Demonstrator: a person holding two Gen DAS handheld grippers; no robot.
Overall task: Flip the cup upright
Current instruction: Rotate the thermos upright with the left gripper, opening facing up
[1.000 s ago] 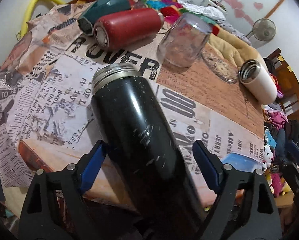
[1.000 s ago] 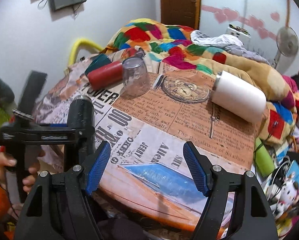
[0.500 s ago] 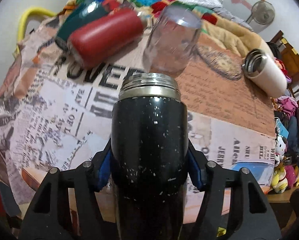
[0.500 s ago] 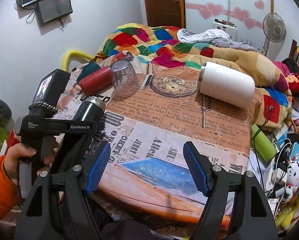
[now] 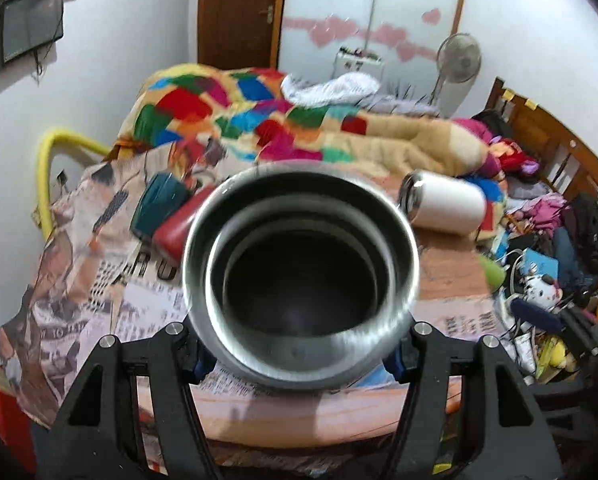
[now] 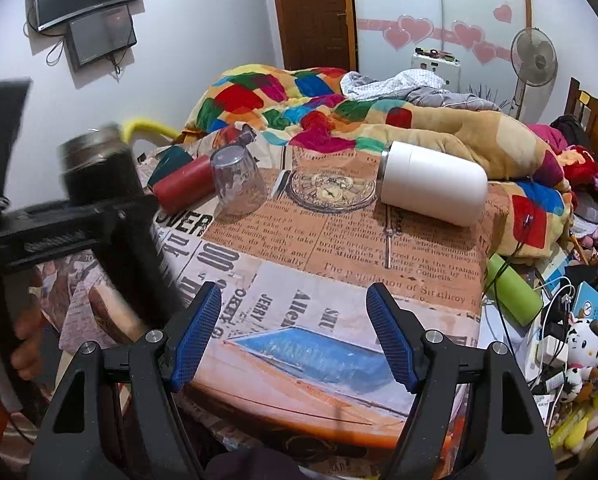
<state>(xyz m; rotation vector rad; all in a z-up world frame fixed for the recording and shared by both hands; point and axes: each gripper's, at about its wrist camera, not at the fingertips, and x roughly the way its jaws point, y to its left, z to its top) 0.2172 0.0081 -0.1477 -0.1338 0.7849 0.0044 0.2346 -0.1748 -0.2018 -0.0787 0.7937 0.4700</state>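
Observation:
My left gripper (image 5: 299,356) is shut on the black steel cup (image 5: 299,276); its open mouth faces the left wrist camera and hides much of the table. In the right wrist view the same black cup (image 6: 99,172) is held above the table's left edge, mouth up and slightly tilted, blurred by motion. My right gripper (image 6: 295,332) is open and empty above the table's near edge. A white cup (image 6: 431,188) lies on its side at the far right. A red cup (image 6: 183,190) and a teal cup (image 6: 169,160) lie on their sides at the far left.
The table (image 6: 339,272) has a newspaper-print cover. A clear glass (image 6: 237,184) stands upside down beside the red cup. A bed with a patchwork blanket (image 6: 299,100) lies behind. A green bottle (image 6: 515,292), toys and cables clutter the right side.
My left gripper closed on the black cup, lifted it off the table and swung it from lying flat to mouth-up. The right gripper stayed open and hardly moved.

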